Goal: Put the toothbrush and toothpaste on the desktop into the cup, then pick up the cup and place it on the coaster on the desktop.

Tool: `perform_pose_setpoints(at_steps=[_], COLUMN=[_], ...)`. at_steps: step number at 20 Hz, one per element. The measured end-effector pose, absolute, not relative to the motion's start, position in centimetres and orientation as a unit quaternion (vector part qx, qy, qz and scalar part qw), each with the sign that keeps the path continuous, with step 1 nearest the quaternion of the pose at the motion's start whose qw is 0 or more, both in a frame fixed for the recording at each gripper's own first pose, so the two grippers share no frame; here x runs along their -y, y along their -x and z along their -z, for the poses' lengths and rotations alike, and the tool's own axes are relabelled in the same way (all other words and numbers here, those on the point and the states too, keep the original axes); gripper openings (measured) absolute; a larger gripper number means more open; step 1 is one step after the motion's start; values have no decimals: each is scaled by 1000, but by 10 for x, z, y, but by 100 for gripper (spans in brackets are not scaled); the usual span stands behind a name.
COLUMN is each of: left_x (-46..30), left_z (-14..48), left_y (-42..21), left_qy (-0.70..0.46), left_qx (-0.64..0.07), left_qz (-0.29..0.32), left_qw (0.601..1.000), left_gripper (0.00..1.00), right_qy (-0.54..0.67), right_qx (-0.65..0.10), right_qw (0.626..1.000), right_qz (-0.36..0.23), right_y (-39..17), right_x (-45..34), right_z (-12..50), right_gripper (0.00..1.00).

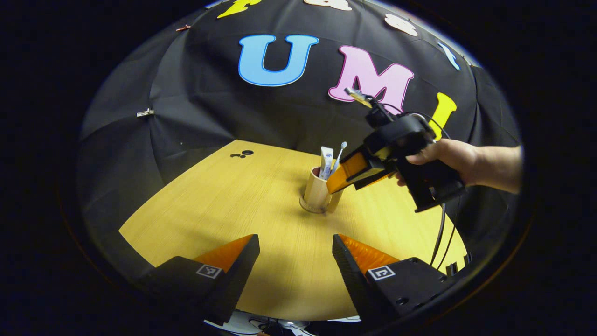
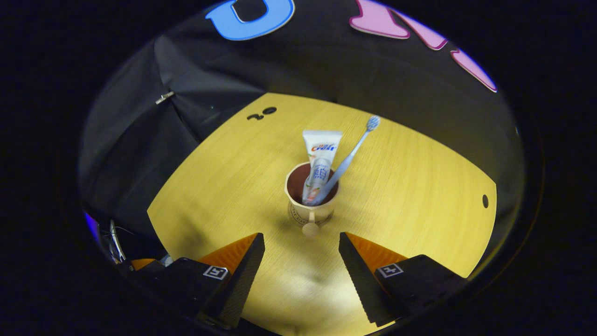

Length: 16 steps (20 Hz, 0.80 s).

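Standing upright on the coaster [image 2: 309,220] mid-desktop [image 2: 419,196], the cup [image 2: 311,196] holding toothpaste [image 2: 320,161] and toothbrush [image 2: 350,156] is facing the empty, spread-fingered right gripper [image 2: 301,261] directly, nearer than the equally open left gripper [image 1: 295,261].

Each claw has a chunky black body, and each finger base carries a small white square sticker with a black pattern. The right claw [image 1: 336,186] has a thick black handle with thin black cables hanging from it. The hand [image 1: 447,156] on it is bare, with no sleeve showing.

Wooden desktop [image 2: 396,186] bearing coaster [image 2: 298,218], cup [image 2: 310,205]
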<state>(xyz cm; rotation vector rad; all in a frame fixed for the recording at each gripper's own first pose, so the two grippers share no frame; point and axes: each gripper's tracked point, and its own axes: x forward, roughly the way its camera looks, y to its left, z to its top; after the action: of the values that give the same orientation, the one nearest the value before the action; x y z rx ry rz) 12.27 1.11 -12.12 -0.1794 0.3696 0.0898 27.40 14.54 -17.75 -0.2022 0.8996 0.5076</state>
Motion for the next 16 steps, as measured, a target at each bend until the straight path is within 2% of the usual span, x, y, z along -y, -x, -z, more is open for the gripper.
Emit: perform_pose_setpoints(at_steps=[5, 8, 10, 13, 16], left_x=[10, 19, 30, 33, 46], left_z=[94, 77, 60, 23, -3], left_y=[-136, -141, -141, -127, -108], left_qy=[104, 49, 38, 44, 38], left_qx=[-158, -147, -127, -74, -46], left_qz=[-43, -38, -40, -76, -71], left_qw=[981, 987, 990, 993, 996], left_gripper=[98, 98, 97, 98, 98], right_qy=[60, 40, 40, 22, 5], right_qx=[-349, -301, -253, -180, -126], right_qw=[904, 924, 941, 964, 979], right_qz=[-239, -233, -219, -196, -162], right_y=[-251, -236, -233, -215, -188], right_x=[-106, -76, -51, -22, 6], right_z=[109, 74, 46, 11, -11], right_gripper=[99, 99, 99, 99, 98])
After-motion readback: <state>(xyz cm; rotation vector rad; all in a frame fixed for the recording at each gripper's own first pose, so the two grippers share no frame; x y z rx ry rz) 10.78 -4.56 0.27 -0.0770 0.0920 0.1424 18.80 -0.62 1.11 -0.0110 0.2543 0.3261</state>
